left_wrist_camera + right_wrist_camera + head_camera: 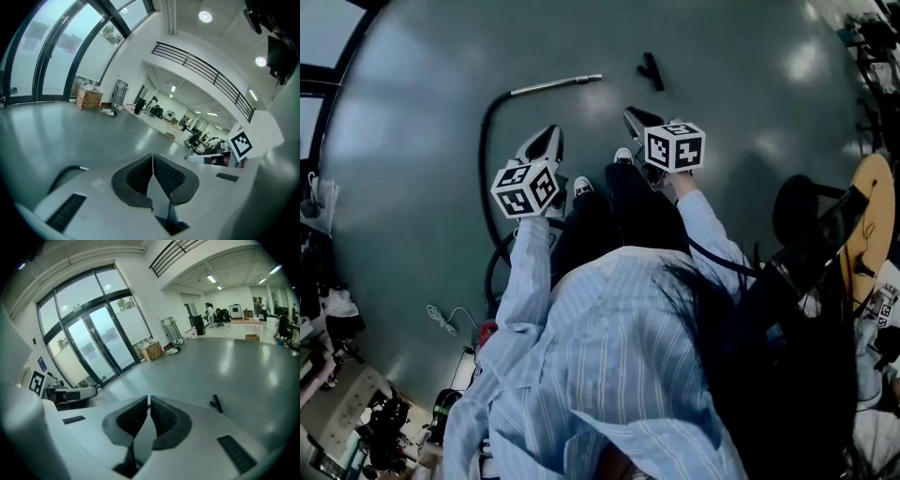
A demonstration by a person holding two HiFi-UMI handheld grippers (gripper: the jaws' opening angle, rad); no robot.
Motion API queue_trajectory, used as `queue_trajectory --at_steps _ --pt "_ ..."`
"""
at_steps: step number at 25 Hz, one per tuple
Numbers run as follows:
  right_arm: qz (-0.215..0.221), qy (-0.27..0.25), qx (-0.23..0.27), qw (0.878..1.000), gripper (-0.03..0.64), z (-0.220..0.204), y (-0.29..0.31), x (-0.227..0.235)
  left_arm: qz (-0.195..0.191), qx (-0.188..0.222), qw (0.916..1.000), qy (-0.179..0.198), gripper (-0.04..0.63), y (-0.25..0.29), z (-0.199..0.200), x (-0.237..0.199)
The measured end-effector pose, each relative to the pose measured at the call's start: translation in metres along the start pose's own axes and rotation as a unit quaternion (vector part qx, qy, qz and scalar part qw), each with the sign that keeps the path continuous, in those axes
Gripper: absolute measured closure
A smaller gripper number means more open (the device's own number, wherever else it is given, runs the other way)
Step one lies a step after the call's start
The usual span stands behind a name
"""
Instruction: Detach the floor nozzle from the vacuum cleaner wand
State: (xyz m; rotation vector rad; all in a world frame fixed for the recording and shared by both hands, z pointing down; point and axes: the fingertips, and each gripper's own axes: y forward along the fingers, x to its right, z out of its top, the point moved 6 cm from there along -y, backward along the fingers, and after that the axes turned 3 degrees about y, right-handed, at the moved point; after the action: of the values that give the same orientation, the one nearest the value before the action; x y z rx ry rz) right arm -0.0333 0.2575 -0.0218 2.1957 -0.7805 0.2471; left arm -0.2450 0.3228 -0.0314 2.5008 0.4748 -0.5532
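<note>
Both my grippers are clenched on nothing: left gripper (546,139) has its pads pressed flat together, and right gripper (633,117) is just the same, no part of the vacuum between either pair. Both point out over the hall, not down at the work.

And the job looks done to me. The floor nozzle (652,71) lies by itself, a small black T shape on the grey floor (412,141). The wand (555,85) lies off to its left, bare metal tip aimed towards the nozzle with a clear strip of floor between them. They're apart, not touching. The hose (487,141) runs from the wand's other end in a long dark curve back towards my feet, passing just left of my left gripper in the head view. So I'd say nothing is left to pull apart; at most the parts could be tidied.

Room for moving? Plenty ahead. The floor is open in front and to the left, and my right gripper view shows bare floor all round the nozzle.

The tight spots are close in:
- The hose loops near my shoes (581,186), so that's my trip risk if I step left.
- A thin white cable (445,319) lies on the floor behind my left side.
- A dark stool (797,211) and a round wooden table (877,216) crowd my right elbow.
- Clutter (319,309) lines the far left edge, well apart from me
</note>
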Motion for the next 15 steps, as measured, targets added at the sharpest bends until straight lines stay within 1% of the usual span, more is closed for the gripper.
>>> queue_trajectory --at_steps 4,7,9,12,15 --pt "0.006 -0.012 -0.009 1.000 0.592 -0.027 -0.025 -0.018 -0.012 0.014 0.9996 -0.023 0.582 -0.018 -0.015 0.012" --pt "0.012 -0.011 -0.006 1.000 0.592 -0.040 -0.042 -0.015 -0.012 0.016 0.9995 -0.023 0.581 -0.029 -0.028 0.029" --pt "0.019 -0.013 0.003 1.000 0.592 -0.042 -0.060 -0.003 -0.008 0.015 0.9997 -0.017 0.582 -0.030 -0.040 0.051" --pt "0.028 -0.024 0.012 0.999 0.592 -0.040 -0.101 0.019 0.003 0.013 0.9999 -0.007 0.581 -0.027 -0.056 0.097" --pt "0.037 -0.055 0.006 0.998 0.592 -0.046 -0.145 0.035 0.021 0.019 0.9996 -0.009 0.582 -0.025 -0.074 0.144"
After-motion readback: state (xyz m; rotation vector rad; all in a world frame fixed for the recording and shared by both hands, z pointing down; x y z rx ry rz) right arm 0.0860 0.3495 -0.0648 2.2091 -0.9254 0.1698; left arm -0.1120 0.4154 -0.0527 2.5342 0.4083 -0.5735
